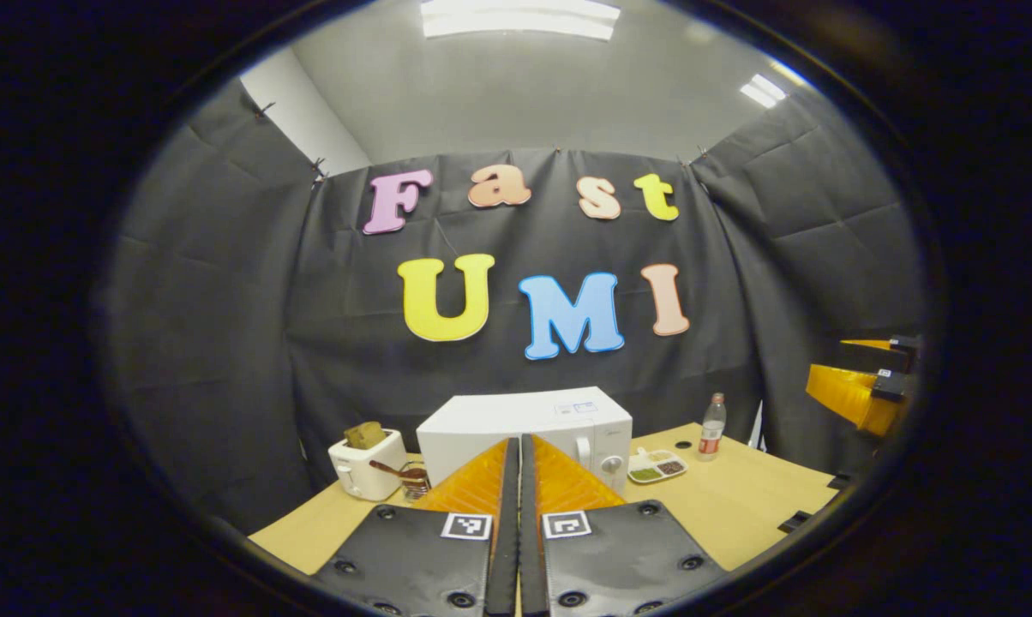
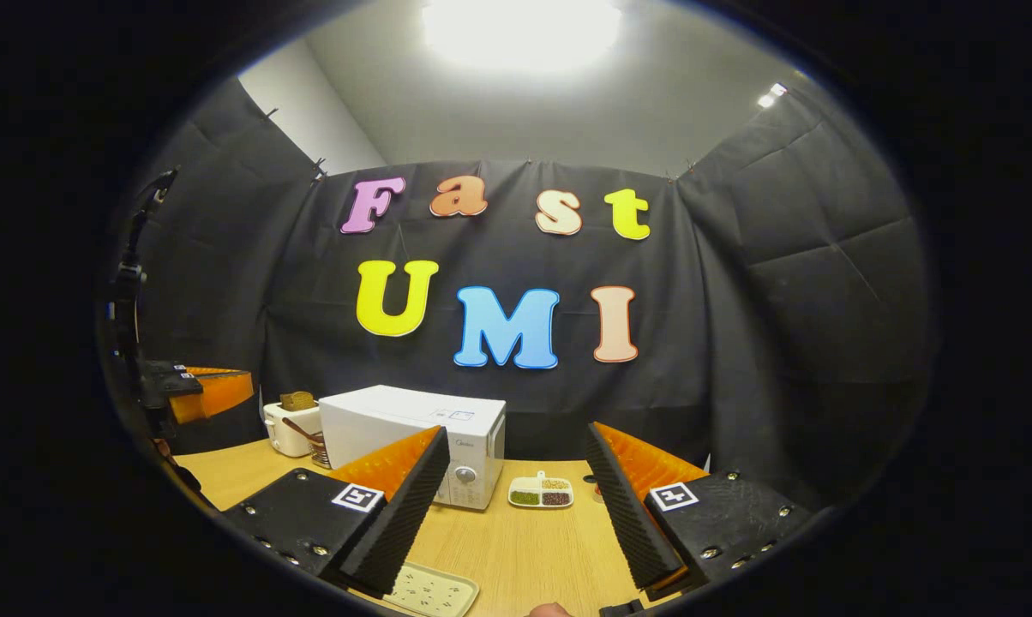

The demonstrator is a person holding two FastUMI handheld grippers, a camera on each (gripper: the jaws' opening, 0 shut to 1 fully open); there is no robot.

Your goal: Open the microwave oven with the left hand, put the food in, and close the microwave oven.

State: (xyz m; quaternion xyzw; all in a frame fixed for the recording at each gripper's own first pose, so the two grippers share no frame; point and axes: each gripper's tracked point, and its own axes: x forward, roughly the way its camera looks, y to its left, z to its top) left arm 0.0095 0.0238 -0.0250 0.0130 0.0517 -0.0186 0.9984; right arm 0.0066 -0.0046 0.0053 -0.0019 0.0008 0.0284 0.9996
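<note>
While the microwave oven [image 1: 525,433] stands closed at the table's [image 1: 739,506] back, no step is begun; the left gripper [image 1: 519,458], fingers together and empty, is aimed at it, the right gripper [image 2: 516,488] held wide; the door handle [image 1: 583,452] must be reached next.

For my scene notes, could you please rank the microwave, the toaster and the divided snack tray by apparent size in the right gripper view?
1. Microwave, clearly largest.
2. Toaster, partly hidden behind it.
3. Divided snack tray, flat; close to the toaster in spread, so that ranking is unsure.
</note>
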